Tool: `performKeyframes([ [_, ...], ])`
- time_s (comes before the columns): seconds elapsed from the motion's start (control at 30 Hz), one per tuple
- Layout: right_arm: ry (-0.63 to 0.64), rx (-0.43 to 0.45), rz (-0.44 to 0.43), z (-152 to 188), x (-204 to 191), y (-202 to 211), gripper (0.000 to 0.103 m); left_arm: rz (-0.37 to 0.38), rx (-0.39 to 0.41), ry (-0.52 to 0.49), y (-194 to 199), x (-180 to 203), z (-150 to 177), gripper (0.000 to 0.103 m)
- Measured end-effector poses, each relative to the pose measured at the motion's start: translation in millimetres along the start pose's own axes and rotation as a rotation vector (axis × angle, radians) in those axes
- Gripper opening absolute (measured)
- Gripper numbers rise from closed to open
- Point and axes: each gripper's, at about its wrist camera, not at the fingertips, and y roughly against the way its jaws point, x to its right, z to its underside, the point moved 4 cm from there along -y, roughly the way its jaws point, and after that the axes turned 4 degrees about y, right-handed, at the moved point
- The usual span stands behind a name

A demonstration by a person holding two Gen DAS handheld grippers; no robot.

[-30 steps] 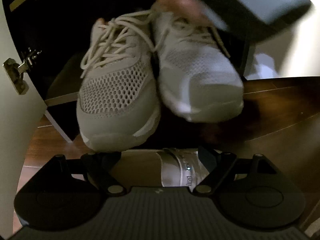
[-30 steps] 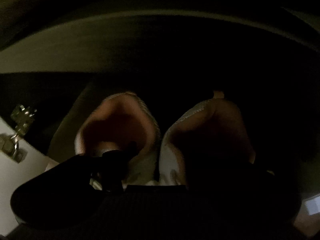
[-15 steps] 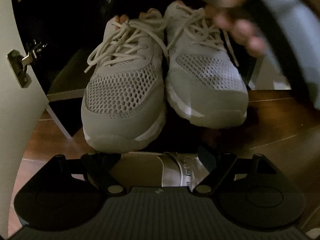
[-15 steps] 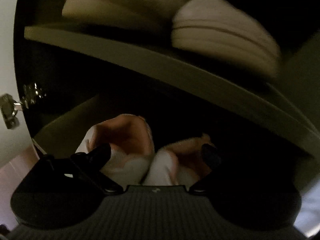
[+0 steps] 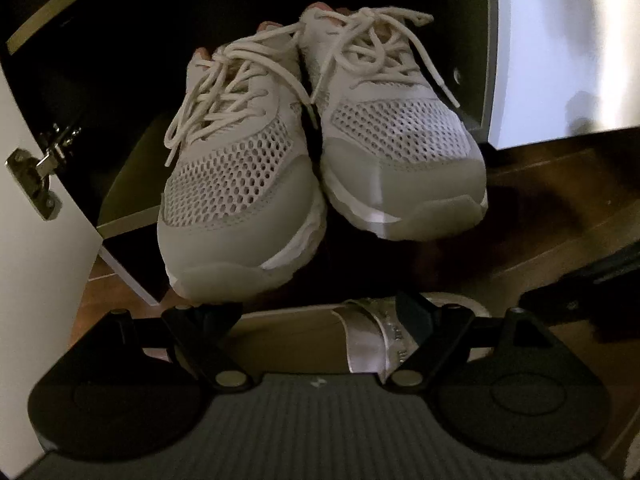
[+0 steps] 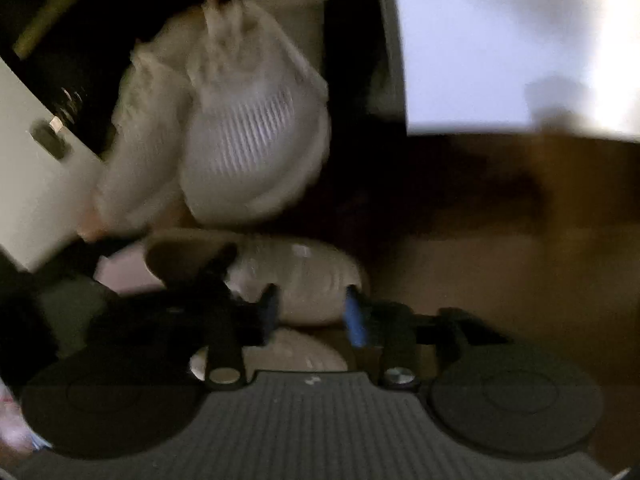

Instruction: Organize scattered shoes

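- Two pale mesh sneakers sit side by side, toes toward the left-wrist camera, ahead of and above the left gripper.
- Their heels reach back into the dark cabinet, and their toes overhang its front edge.
- Loose white laces spill over both tongues.
- Left gripper's jaws stand wide apart, with a silvery-strapped shoe low between them; I cannot tell whether the pads press on it.
- To the left of that gripper stands a white cabinet door with a metal hinge.
- To its right lies dark wood floor, with a white panel beyond.
- Right gripper is seen through heavy motion blur; its jaws are closing, with blue pads on the fingers.
- A pale rounded shoe lies just ahead of that gripper, partly between the fingers; contact cannot be told in the blur.
- Sneakers appear up and to the left of the right gripper, smeared by the blur.
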Motion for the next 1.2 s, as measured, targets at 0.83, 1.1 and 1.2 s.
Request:
performKeyframes([
  [0.83,0.117,0.187,0.025,-29.7,-49.8,17.4,0.02,0.133,0.141,-0.402,-16.4,11.2,-62.5,0.089],
  [1.1,0.098,0.215,0.077,-47.9,-56.7,1.4,0.017,0.137,0.162,-0.453,-36.5,11.1,-86.6,0.089],
  [1.2,0.102,0.227,0.078,-56.5,-57.4,-2.7,0.017,0.129,0.169,-0.454,-36.5,9.3,-82.9,0.089],
])
